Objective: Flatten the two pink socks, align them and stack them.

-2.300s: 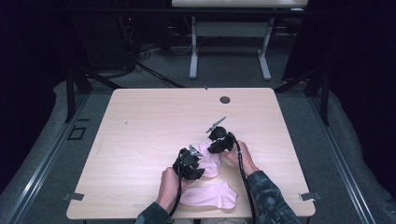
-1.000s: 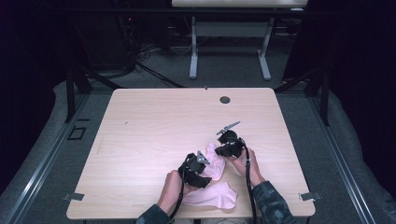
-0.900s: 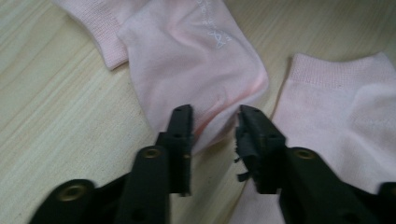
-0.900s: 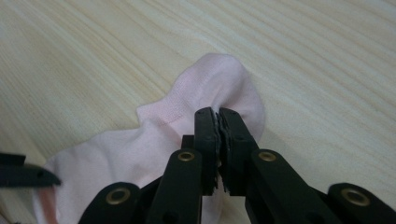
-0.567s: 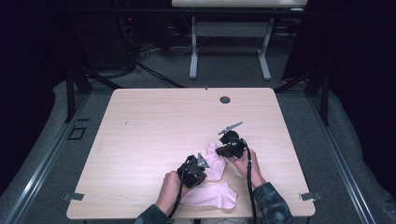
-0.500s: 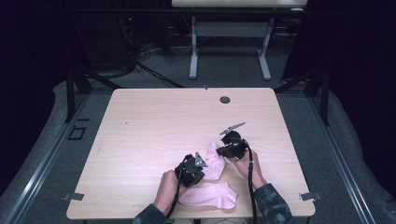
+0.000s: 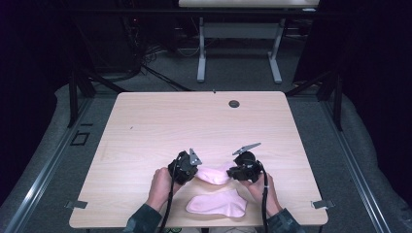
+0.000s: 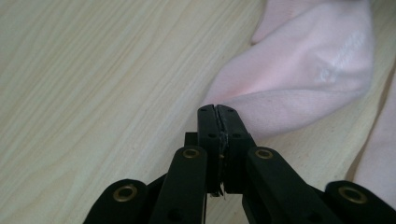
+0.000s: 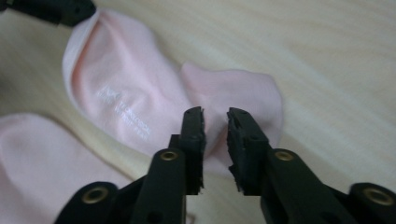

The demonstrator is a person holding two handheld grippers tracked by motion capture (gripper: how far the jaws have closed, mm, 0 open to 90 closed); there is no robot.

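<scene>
Both hands now farther apart on pale wooden table (image 7: 145, 126), dark room around

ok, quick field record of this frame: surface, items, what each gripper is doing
surface: wooden table
items: two pink socks
upper sock: stretched out between the two grippers, white print on its side
lower sock: lies flat near the table's front edge
left gripper: jaws shut on the upper sock's edge
right gripper: jaws slightly apart and have just been opening, over the upper sock's other end, nothing pinched
other: round dark grommet near the table's far edge
</scene>
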